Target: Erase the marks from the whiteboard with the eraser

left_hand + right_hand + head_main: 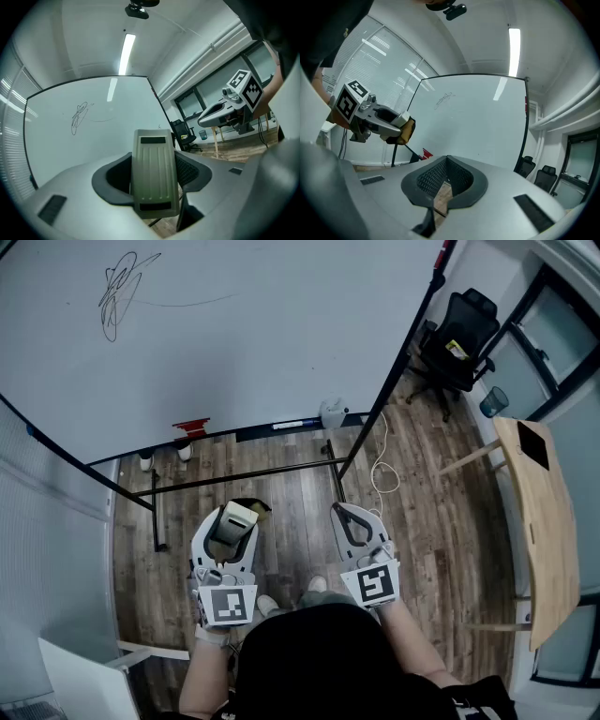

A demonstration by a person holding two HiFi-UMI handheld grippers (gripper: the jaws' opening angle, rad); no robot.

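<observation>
The whiteboard [281, 343] stands ahead on a wheeled frame. A black scribble [120, 292] with a faint trailing line sits at its upper left; the same scribble [78, 117] shows in the left gripper view, and the scribble [444, 99] is small in the right gripper view. My left gripper [232, 513] is shut on a beige ribbed eraser [234, 519], held low over the floor, well short of the board. The eraser [154, 173] fills the space between its jaws. My right gripper [346, 513] hangs beside it, shut and empty, its jaws meeting at the tips [446, 160].
The board's black stand bars [244, 474] cross the wooden floor just ahead of both grippers. A red object [192, 426] and a white bottle [333, 412] rest at the board's tray. A black office chair [461, 338], a bin [493, 401] and a wooden table [544, 521] stand to the right.
</observation>
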